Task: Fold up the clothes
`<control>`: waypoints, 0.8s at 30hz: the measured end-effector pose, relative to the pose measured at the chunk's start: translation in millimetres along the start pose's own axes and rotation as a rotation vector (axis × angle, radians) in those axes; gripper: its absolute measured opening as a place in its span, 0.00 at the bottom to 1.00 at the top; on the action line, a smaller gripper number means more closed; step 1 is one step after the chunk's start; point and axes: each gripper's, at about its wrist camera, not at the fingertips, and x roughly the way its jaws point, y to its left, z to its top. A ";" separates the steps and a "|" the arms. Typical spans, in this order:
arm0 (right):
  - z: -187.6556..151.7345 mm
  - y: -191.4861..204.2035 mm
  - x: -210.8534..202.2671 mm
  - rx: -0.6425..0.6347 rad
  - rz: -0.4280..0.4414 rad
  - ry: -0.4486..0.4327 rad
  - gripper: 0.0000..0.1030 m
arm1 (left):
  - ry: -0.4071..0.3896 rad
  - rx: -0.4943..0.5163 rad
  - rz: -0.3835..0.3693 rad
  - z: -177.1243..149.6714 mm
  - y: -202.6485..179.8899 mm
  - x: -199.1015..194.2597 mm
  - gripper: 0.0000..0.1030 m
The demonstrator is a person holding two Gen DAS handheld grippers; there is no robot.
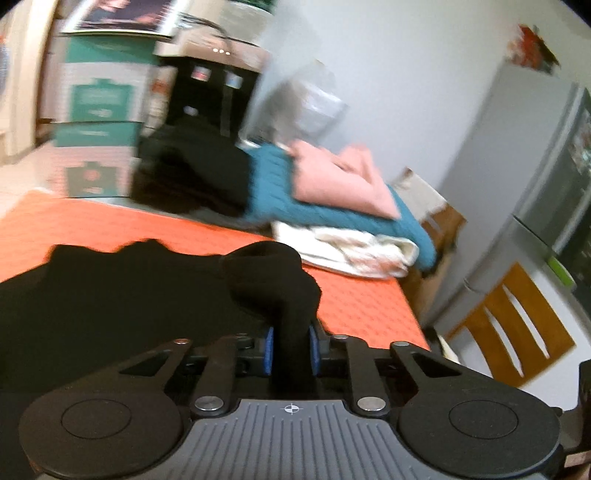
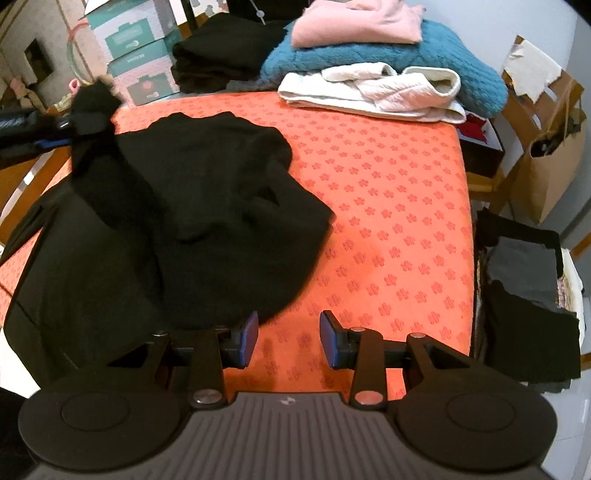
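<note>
A black garment (image 2: 207, 206) lies crumpled on the orange flower-print tablecloth (image 2: 388, 203). My left gripper (image 1: 291, 349) is shut on a rolled end of it, a sleeve or cuff (image 1: 273, 280), with black fabric filling the gap between the blue pads. In the right wrist view the left gripper (image 2: 74, 125) enters from the left and holds that end raised above the table. My right gripper (image 2: 288, 338) stands open low over bare tablecloth near the front edge. Nothing is between its fingers. Its left finger (image 2: 247, 338) is close beside the garment's hem.
At the table's far end are a folded black stack (image 2: 221, 51), a teal knit (image 2: 406, 55) with a pink garment (image 2: 354, 22) on it, and a white one (image 2: 373, 92). Right of the table stand a wooden chair (image 1: 509, 325), a paper bag (image 2: 554, 166) and a basket of dark clothes (image 2: 528, 295).
</note>
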 end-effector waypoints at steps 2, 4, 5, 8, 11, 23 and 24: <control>5.8 -2.2 0.9 0.005 0.005 -0.007 0.41 | -0.008 -0.025 0.042 -2.8 14.0 -10.6 0.19; 12.9 -6.4 2.6 0.019 0.011 -0.013 0.41 | -0.011 -0.049 0.085 -6.5 28.2 -20.2 0.19; 17.1 -8.7 3.8 0.022 0.009 -0.017 0.41 | -0.006 -0.065 0.108 -9.8 35.9 -24.4 0.19; 30.8 -15.5 7.7 0.021 -0.002 -0.028 0.41 | 0.000 -0.111 0.159 -21.1 55.1 -37.8 0.19; 48.8 -23.6 14.4 0.028 0.004 -0.036 0.41 | -0.002 -0.152 0.201 -31.6 70.4 -51.0 0.19; 148.9 -20.5 89.2 0.072 0.091 0.010 0.44 | -0.063 -0.346 0.383 -66.8 113.7 -106.6 0.18; 155.4 -18.7 99.4 0.086 0.101 0.024 0.44 | -0.063 -0.365 0.391 -69.7 116.7 -109.2 0.18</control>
